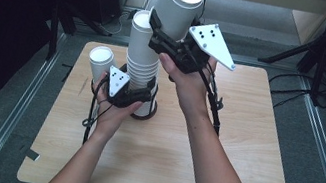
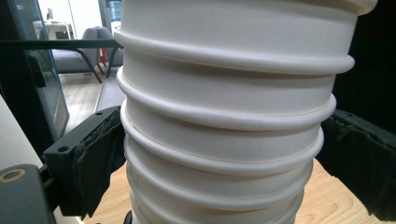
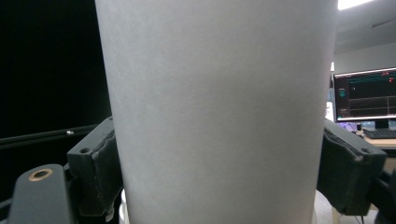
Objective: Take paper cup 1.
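**Q.** What does each gripper hold, and why there?

**A.** The left gripper has its black padded jaws closed against the lower part of the tall stack of nested white paper cups, which stands on the light wooden table. In the left gripper view the pads press either side of the stack's ribbed rims. The likely purpose is to anchor the stack so it neither tips nor lifts.

**Q.** And the right gripper?

**A.** The right gripper is clamped on a single white paper cup, held aloft, tilted, above and just right of the stack's top. The right gripper view shows its jaws bearing on both flanks of the cup wall. The grip on the mid-body probably keeps the rim undeformed.

**Q.** What else stands on the table?

**A.** A separate white paper cup, upright, left of the stack, suggesting cups are being taken off singly.
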The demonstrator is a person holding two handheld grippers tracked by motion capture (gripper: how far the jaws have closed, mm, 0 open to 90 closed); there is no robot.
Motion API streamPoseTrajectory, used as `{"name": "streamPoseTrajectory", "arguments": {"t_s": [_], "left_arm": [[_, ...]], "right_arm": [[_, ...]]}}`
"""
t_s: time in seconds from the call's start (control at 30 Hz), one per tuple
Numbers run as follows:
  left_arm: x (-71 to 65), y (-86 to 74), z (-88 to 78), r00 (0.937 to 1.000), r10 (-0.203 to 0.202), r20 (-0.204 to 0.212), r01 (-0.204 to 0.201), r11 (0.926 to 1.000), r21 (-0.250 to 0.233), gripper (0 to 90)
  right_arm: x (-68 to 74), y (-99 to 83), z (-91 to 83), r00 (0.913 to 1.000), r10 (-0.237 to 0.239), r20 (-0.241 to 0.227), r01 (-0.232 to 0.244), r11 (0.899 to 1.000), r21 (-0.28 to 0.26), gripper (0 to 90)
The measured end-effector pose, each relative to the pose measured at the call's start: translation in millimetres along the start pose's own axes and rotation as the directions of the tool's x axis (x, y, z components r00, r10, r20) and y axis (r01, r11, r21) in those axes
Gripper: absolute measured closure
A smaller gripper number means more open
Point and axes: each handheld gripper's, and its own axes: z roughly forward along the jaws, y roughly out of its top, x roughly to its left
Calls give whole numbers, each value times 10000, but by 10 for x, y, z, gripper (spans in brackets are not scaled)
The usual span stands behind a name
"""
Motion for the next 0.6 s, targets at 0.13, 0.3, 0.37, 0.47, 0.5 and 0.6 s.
{"name": "streamPoseTrajectory", "arguments": {"t_s": [0.13,0.3,0.37,0.47,0.5,0.6], "left_arm": [[-5,-1,-3,10000,-18,-41,18,10000,9,37],[-9,-9,-17,9999,92,-81,-92,10000,29,37],[0,-9,-37,10000,28,6,-28,10000,68,36],[-15,-8,-58,10000,64,59,-64,9999,80,22],[-19,-7,-66,10000,80,55,-81,9999,104,10],[-21,-7,-94,9999,51,151,-53,9998,190,5]], "right_arm": [[-53,4,-46,9999,-18,103,18,10000,-16,146],[-121,0,-117,9997,-77,227,77,10000,9,146],[-146,-11,-152,9996,-91,285,89,9999,69,145],[-192,-38,-201,9993,-131,336,128,9999,96,145],[-209,-48,-217,9992,-141,365,137,9998,128,145],[-264,-79,-267,9989,-121,454,114,9998,167,145]]}}
